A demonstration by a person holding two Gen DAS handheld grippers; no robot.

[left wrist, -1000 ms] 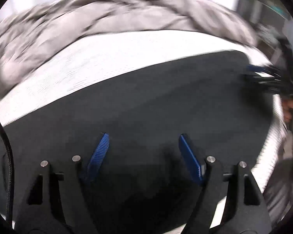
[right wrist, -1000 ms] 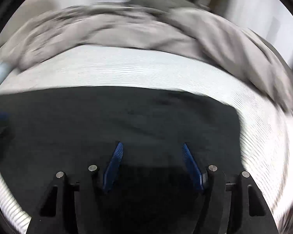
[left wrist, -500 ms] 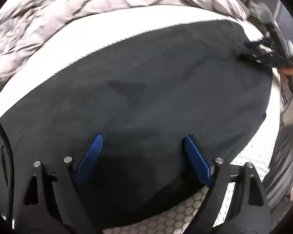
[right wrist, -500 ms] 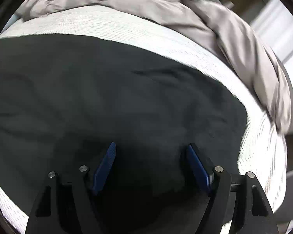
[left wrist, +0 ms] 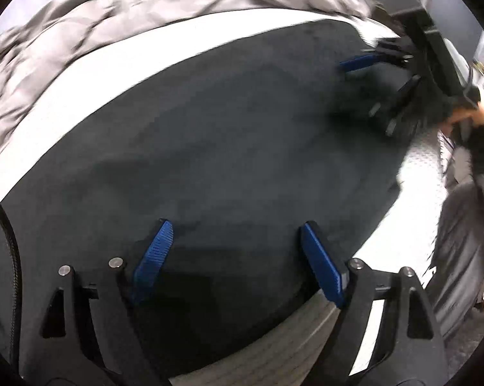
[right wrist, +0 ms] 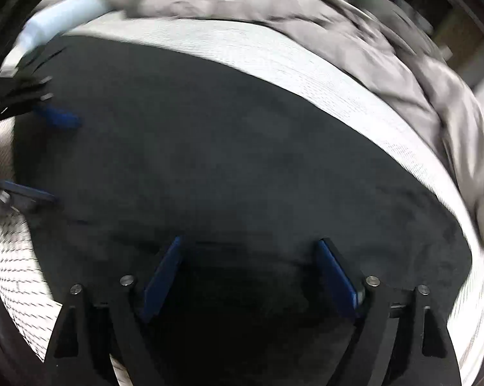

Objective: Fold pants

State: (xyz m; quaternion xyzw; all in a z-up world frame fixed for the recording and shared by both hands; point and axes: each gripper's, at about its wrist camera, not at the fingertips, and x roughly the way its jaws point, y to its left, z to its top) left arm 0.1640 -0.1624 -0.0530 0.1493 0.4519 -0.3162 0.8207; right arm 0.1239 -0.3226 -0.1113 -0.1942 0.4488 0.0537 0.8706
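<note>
Item: pants (left wrist: 225,148), dark, flat on mattress (left wrist: 113,74). My left gripper (left wrist: 235,251) and right gripper (right wrist: 251,267): jaws wide, empty. Step: pre-grasp; next, I judge, pinch near hem.

Left gripper (left wrist: 238,263): jaws spread wide, blue pads (left wrist: 153,259) angled toward 12 o'clock, nothing held between them. Right gripper (right wrist: 258,280): jaws likewise spread wide and empty; it is seen blurred at 2 o'clock in the left wrist view.
</note>
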